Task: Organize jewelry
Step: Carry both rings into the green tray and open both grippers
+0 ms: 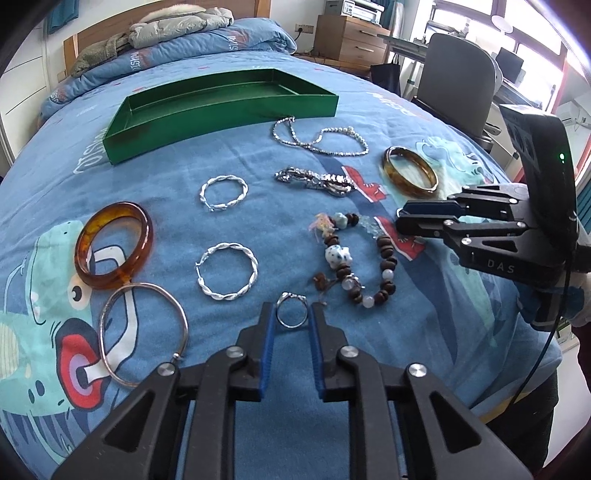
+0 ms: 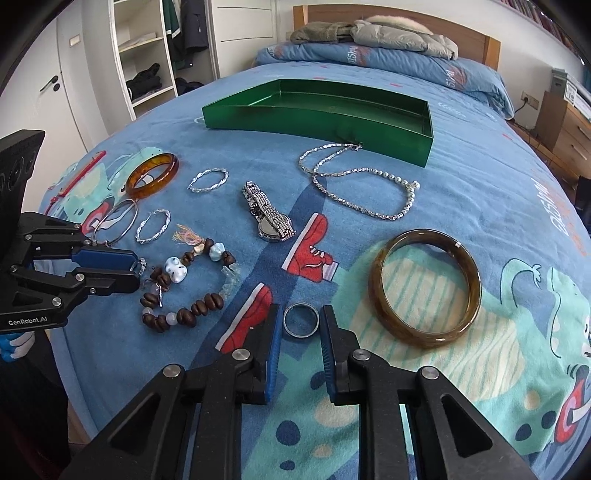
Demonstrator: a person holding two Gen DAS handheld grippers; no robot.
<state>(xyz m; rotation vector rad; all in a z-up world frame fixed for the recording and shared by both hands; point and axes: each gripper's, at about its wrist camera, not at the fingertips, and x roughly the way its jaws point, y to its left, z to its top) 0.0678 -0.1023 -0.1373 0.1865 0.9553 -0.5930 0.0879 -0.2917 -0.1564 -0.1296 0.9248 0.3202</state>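
Note:
Jewelry lies spread on a blue bedspread in front of an empty green tray (image 1: 221, 107) (image 2: 332, 110). My left gripper (image 1: 291, 314) is open, its fingers on either side of a small silver ring (image 1: 291, 311) lying on the cover. My right gripper (image 2: 301, 319) is open, its fingers on either side of a plain silver band (image 2: 301, 319). Nearby lie a beaded bracelet (image 1: 354, 258) (image 2: 192, 284), a silver watch (image 1: 314, 181) (image 2: 269, 218), a chain necklace (image 1: 321, 140) (image 2: 362, 184), two twisted silver hoops (image 1: 227, 271) and amber bangles (image 1: 112, 243) (image 2: 424, 288).
A thin silver bangle (image 1: 144, 332) lies at the left near the amber one. Pillows and a grey jacket (image 2: 388, 31) are piled at the headboard. A grey chair (image 1: 458, 77) and a wooden drawer unit (image 1: 351, 40) stand beside the bed. A wardrobe (image 2: 147, 55) stands at the far side.

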